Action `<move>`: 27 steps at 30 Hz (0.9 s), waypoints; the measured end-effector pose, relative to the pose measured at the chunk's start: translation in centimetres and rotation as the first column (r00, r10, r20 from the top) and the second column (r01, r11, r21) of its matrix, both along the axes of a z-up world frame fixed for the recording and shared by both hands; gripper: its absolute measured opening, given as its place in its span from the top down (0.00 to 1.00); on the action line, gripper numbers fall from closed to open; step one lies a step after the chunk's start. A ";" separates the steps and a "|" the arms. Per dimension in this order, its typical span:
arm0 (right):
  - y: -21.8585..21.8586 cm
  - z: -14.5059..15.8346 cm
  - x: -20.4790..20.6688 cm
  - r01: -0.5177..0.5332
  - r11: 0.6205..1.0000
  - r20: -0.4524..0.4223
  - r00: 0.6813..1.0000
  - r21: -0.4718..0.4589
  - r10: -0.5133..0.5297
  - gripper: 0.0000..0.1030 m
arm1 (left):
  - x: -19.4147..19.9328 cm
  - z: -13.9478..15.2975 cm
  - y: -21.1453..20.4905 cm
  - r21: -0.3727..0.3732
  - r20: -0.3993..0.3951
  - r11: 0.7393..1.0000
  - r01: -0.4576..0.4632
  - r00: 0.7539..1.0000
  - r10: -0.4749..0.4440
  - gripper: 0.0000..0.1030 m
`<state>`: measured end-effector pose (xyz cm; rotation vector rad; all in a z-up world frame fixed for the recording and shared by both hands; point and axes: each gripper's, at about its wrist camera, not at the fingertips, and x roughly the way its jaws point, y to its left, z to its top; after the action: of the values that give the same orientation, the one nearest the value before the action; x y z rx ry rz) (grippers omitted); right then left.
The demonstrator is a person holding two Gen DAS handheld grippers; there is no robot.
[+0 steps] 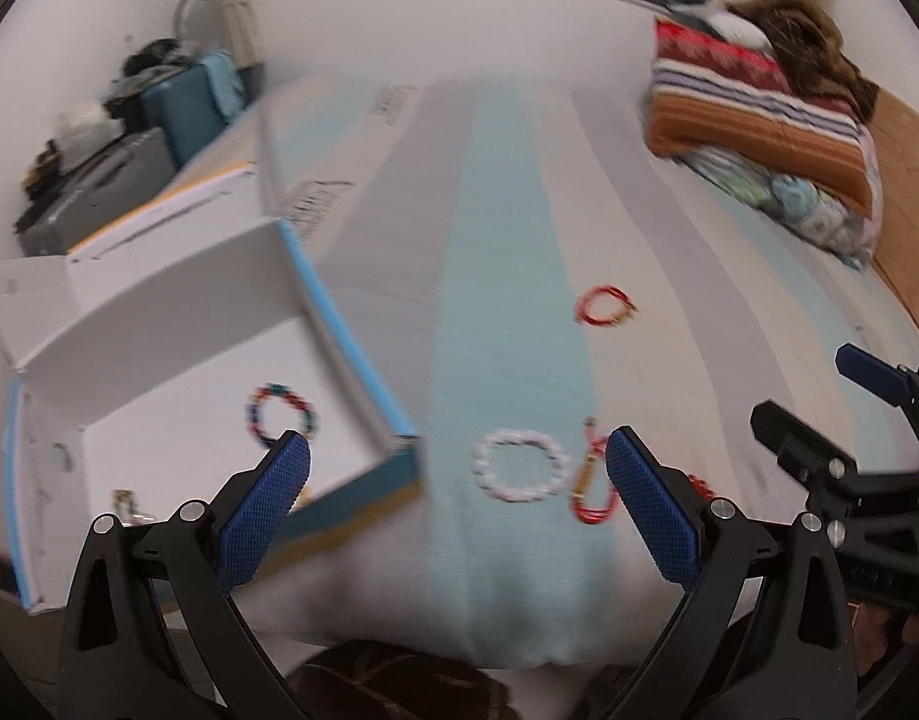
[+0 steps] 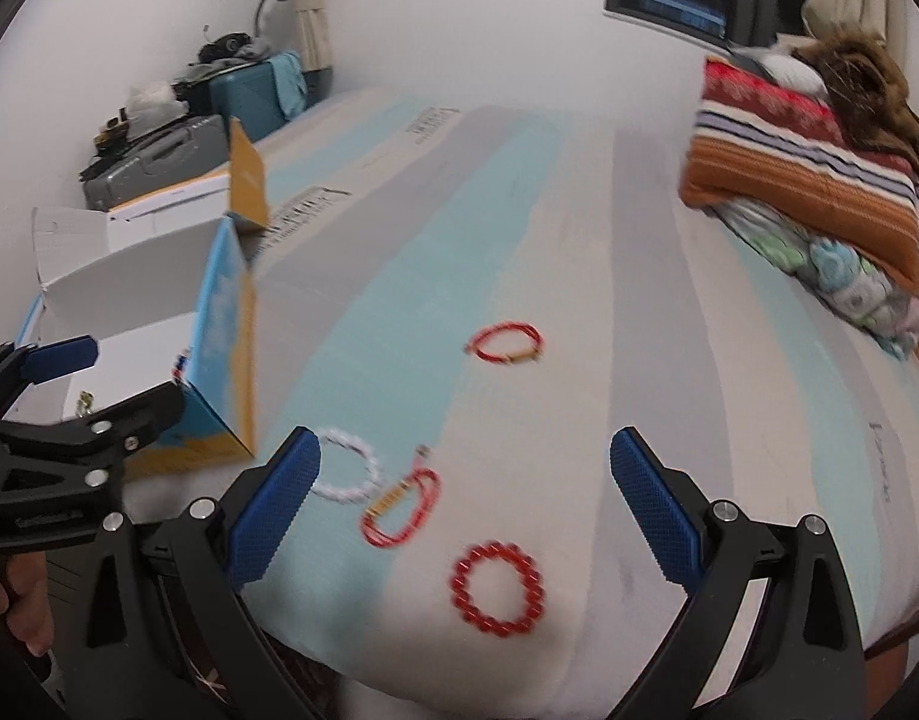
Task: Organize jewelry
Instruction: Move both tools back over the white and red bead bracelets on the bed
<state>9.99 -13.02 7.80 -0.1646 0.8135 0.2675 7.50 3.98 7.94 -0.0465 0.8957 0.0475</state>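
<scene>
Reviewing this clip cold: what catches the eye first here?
Bracelets scattered on the striped bed cover: a white bead bracelet, a red bead bracelet nearest the camera, and a red cord bracelet farther back. At left, an open white box already holds a multicoloured bracelet. Both grippers stand open and hold nothing.

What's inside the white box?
The box holds a colorful bead bracelet and a small gold thing, too blurry to name. The left gripper covers part of the floor.

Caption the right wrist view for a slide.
Open right tongs above red bead bracelet on striped bed.
</scene>
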 end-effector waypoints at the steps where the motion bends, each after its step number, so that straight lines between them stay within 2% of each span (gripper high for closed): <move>1: -0.4 -0.3 -0.1 0.006 1.000 -0.005 1.000 0.000 -0.006 0.09 | 0.5 -0.4 -0.7 -0.006 -0.012 1.000 0.007 1.000 -0.007 0.06; 11: -4.1 -5.0 0.3 0.040 0.999 -0.102 0.994 0.002 -0.040 0.09 | 4.4 -4.6 -4.7 -0.078 -0.138 0.997 0.009 0.990 -0.019 0.06; 16: -4.4 -7.8 0.5 0.036 0.999 -0.155 0.987 -0.009 -0.037 0.09 | 5.8 -6.5 -5.5 -0.068 -0.180 0.998 -0.007 0.984 -0.006 0.06; 27: -3.5 -12.5 0.7 -0.011 0.999 -0.247 0.969 -0.040 0.001 0.09 | 8.8 -11.7 -4.7 -0.036 -0.272 0.993 -0.108 0.958 0.094 0.08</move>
<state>10.72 -16.50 -4.73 -0.1743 1.0670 0.2808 16.31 -0.77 -3.81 -0.1358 1.1674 0.1294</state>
